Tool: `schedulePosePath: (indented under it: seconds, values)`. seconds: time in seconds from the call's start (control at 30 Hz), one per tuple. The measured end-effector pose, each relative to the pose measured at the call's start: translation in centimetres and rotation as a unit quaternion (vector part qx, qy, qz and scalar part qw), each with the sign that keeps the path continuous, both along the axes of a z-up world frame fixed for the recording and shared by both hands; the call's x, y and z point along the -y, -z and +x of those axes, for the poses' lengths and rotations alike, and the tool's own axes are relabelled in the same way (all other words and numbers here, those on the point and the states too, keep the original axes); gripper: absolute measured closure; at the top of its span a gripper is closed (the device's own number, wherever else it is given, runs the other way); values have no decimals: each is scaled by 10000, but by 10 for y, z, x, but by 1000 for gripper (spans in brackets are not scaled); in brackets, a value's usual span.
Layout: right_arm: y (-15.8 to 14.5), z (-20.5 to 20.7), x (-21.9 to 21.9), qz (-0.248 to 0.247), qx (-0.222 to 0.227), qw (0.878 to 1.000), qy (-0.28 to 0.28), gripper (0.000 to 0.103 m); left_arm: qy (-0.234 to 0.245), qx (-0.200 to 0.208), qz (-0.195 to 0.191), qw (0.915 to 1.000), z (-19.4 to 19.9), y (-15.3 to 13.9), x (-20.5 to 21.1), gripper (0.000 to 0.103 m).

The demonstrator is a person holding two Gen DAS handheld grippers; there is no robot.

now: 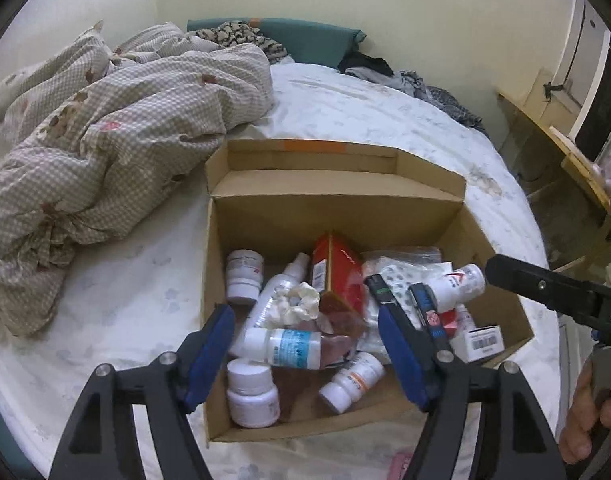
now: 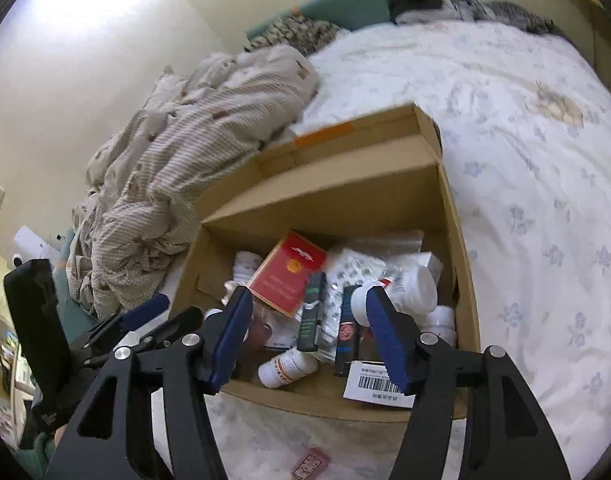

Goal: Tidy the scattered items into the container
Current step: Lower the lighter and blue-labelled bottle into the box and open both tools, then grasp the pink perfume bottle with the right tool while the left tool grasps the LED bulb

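An open cardboard box (image 1: 329, 216) (image 2: 325, 204) sits on the bed. It holds a red carton (image 1: 337, 272) (image 2: 289, 276), several white pill bottles (image 1: 251, 396), a clear spray bottle (image 1: 281, 284), a white scrunchie (image 1: 301, 304), dark tubes (image 2: 311, 320) and a barcoded white carton (image 1: 481, 342) (image 2: 379, 384). My left gripper (image 1: 303, 312) hovers open over the box's near side, its pads touching nothing. My right gripper (image 2: 308, 294) hangs open above the right half of the box, holding nothing. A small pink packet (image 2: 311, 462) lies on the sheet in front of the box.
A rumpled checked duvet (image 1: 105, 140) is piled left of the box. Clothes (image 1: 369, 64) lie at the far end of the floral sheet (image 2: 525, 200). A wooden ledge (image 1: 565, 152) stands past the bed's right edge. A hand (image 1: 585, 420) holds the right gripper's handle.
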State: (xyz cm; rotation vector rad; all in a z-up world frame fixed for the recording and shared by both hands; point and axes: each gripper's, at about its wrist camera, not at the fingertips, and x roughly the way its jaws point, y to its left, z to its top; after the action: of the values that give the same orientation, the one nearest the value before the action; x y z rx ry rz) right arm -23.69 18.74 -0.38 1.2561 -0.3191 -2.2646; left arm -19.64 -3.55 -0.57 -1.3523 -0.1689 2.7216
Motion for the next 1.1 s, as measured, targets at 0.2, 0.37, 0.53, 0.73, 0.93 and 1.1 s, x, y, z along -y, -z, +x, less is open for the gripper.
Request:
schedulePosePath:
  seconds: [0.2,0.37,0.53,0.73,0.93,1.1]
  values:
    - [-11,9,2,-21,-59,9998,-212,39,98,99,-57,9999,14,-6,-5,28]
    - [-18,16,-4,-31,-19,9996,-269,39,371,709,-132,9967,35,-7,-5,28]
    - [-16,24,-8,106,286,9987,-404,39,384,1750,-454,9828,68,8,0,28]
    - [4,46,10,692,683,9897,-1053,39,1277,2788,-1041,9461,116,44,-24,28]
    - [24,73,22,1172,784,9785,-1506,38,2212,3199,-1771,9041,145,74,-67,28]
    - [39,85,28,1437,881,9708,-1709,38,1476,3730,-1128,9091,136,87,-53,24]
